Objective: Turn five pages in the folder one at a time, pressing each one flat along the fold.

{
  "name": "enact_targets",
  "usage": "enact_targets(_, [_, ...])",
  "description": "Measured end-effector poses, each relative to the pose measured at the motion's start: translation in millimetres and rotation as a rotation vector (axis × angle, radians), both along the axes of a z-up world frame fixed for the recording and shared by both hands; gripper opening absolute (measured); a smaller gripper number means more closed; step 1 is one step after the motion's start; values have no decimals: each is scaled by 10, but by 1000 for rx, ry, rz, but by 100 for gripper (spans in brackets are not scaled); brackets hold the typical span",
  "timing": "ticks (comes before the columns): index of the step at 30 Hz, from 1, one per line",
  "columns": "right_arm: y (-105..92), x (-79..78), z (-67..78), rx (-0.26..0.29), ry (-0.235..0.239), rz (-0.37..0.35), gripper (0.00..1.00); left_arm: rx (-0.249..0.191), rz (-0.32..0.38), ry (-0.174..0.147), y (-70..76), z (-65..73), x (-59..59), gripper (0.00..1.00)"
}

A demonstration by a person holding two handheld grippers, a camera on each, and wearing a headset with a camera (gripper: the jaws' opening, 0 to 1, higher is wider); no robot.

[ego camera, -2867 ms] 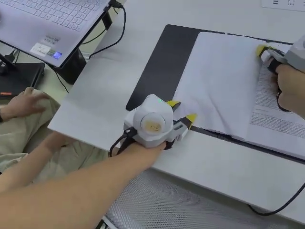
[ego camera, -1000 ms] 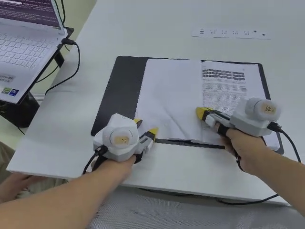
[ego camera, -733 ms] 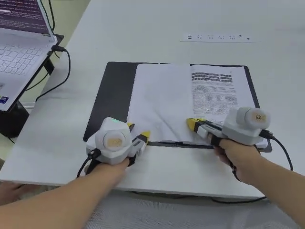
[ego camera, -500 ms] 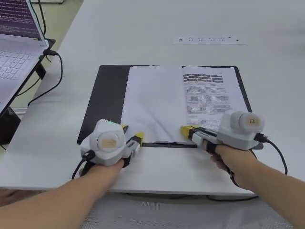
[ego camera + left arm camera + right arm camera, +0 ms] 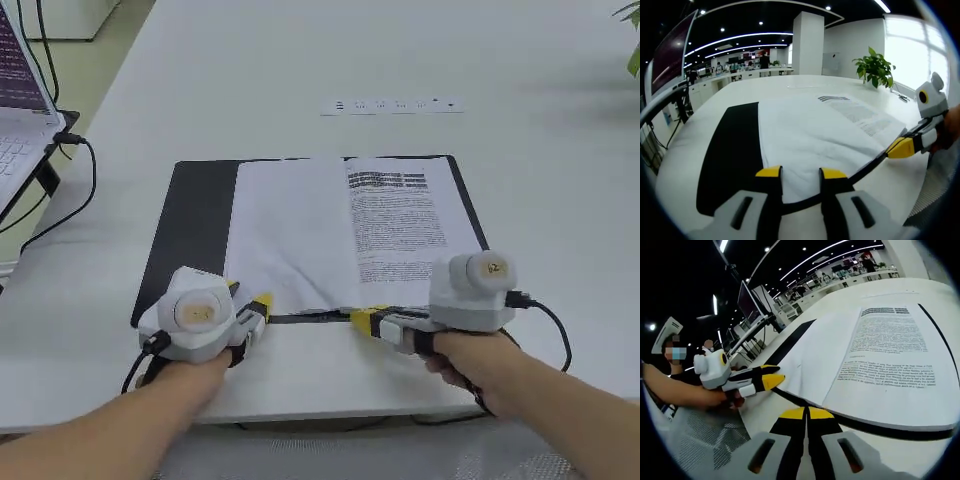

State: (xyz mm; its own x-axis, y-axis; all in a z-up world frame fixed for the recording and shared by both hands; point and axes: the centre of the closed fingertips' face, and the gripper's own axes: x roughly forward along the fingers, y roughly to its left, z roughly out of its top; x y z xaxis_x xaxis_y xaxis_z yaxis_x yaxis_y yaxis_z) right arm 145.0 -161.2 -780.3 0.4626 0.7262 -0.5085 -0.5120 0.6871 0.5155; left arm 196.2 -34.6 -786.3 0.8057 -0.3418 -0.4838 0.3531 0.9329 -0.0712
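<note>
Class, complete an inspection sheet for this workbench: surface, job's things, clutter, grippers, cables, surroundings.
Surface: white table, flat.
Job's things: folder lies open; blank page left, printed page right.
Clutter: power strip beyond the folder; laptop at the left edge.
Grippers: left gripper open, right gripper shut, both at the folder's near edge.
Cables: laptop cable runs off the table's left; gripper cable trails from the right gripper.
Surroundings: plant, open office behind.

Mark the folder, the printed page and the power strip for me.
folder [image 5: 185, 235], head view, bare black left cover.
printed page [image 5: 398, 225], head view, middle of the text block.
power strip [image 5: 392, 105], head view, middle of its white body.
</note>
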Motion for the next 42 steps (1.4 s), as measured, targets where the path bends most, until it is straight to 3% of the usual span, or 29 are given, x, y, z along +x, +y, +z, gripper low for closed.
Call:
enact_targets(6, [-82,-46,218,21,38,-34,0,9,0,20,3,-3,10,28])
enact_targets(8, [-84,-67,326,52,54,-52,0,14,1,31,4,7,12,28])
enact_targets(9, [-107,-73,379,61,73,-71,0,13,3,43,6,12,15,28])
enact_targets(11, [-139,-81,461,68,67,-84,0,2,11,66,8,20,21,28])
enact_targets(16, [-258,-114,707,81,49,-150,0,-89,48,200,-24,64,8,30])
enact_targets(19, [-382,-73,847,84,17,-229,0,-136,63,187,-56,209,5,36])
enact_targets(21, [-459,-92,927,91,16,-272,0,-208,77,221,-131,334,-89,39])
enact_targets(23, [-556,-68,1000,92,-7,-321,0,-245,82,242,-163,452,-170,40])
enact_targets(26, [-716,-53,1107,52,-61,-378,0,-256,68,224,-192,659,-249,43])
enact_targets(31, [-964,-50,1255,28,-96,-439,19,-284,76,190,-153,946,-290,48])
enact_targets(35, [-1155,-70,1348,-31,-125,-458,34,-277,86,166,-87,1144,-370,54])
enact_targets(38, [-1321,-91,1409,-118,-167,-462,41,-256,84,165,-46,1225,-446,61])
enact_targets(40, [-1363,-96,1452,-142,-193,-457,47,-235,83,157,-16,1259,-483,64])
enact_targets(42, [-1415,-106,1481,-160,-204,-462,53,-195,75,127,23,1314,-523,69])
